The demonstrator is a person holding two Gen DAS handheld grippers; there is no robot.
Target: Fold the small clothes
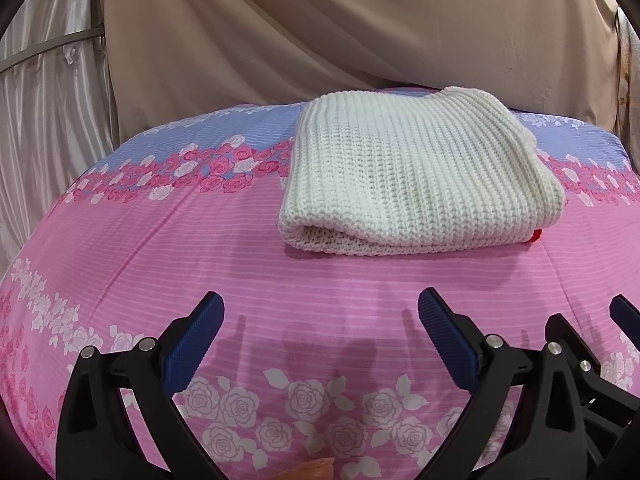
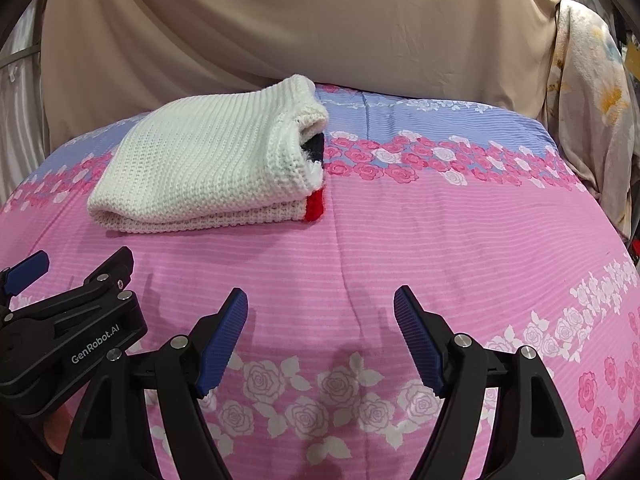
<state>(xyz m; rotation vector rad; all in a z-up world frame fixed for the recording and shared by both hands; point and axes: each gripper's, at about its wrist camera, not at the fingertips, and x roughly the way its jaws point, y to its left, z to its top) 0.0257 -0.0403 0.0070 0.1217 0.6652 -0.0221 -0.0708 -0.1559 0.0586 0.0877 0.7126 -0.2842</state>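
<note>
The folded white knit sweater [image 1: 416, 176] lay ahead of both my grippers, untouched, long axis crosswise; my left gripper [image 1: 320, 320] sat nearer, my right gripper [image 2: 320, 316] beside it, both spread wide and empty.

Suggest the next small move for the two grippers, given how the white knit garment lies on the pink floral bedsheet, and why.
Probably pull both back and leave it. The white ribbed knit garment already lies folded into a compact stack on the pink floral bedsheet, red trim at one corner. The left gripper and right gripper are open, empty, apart from it.
</note>
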